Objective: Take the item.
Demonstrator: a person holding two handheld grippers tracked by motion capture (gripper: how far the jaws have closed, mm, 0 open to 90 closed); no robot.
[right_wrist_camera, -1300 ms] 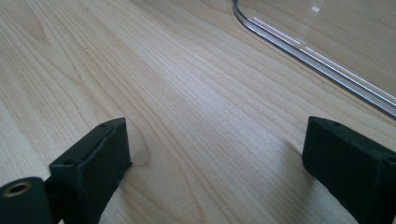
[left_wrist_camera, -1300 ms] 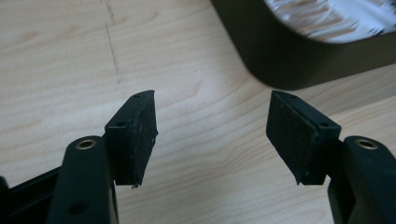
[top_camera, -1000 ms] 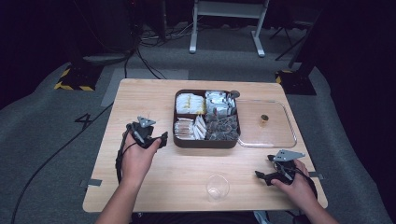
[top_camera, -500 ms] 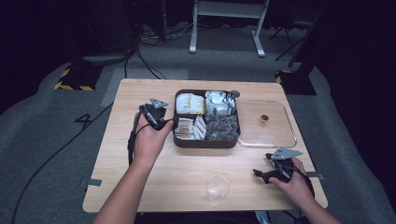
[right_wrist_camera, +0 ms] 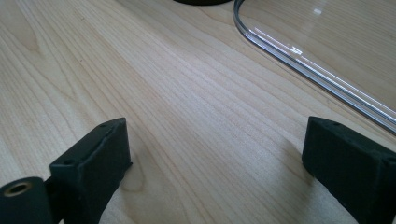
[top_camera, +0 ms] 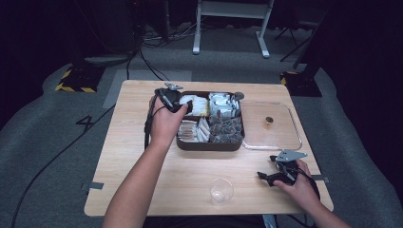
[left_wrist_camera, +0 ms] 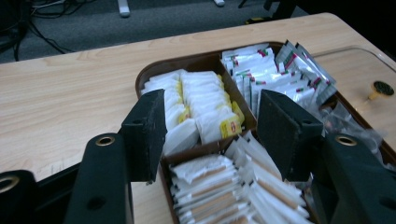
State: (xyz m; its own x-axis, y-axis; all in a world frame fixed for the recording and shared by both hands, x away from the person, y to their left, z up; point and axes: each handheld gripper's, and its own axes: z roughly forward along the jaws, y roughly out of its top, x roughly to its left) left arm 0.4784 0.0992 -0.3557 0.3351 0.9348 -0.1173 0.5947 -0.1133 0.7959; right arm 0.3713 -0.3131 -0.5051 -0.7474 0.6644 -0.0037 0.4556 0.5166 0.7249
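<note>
- My left gripper hovers over the far-left compartment of the brown tray, and its jaws have just been closing a little; they stand part open with nothing clamped between them
- In the left gripper view the white tea bags with yellow tags lie right between and below my two black jaws, which do not press on them
- Those tea bags fill the far-left compartment of the tray; the silver sachets fill the compartment beside them
- Nearer to me in that view, paper sachets with tan centres stand packed in the tray's near compartment
- My right gripper rests low at the near right corner of the wooden table, its jaws spread wide and empty
- In the right gripper view bare wood lies between my jaws, and the curved rim of the clear lid runs across the table just beyond them
- The clear lid lies flat on the table, touching the tray's right side, with a small brown knob on top
- A small clear cup stands upright near the table's front edge, between my two forearms, well apart from both grippers
</note>
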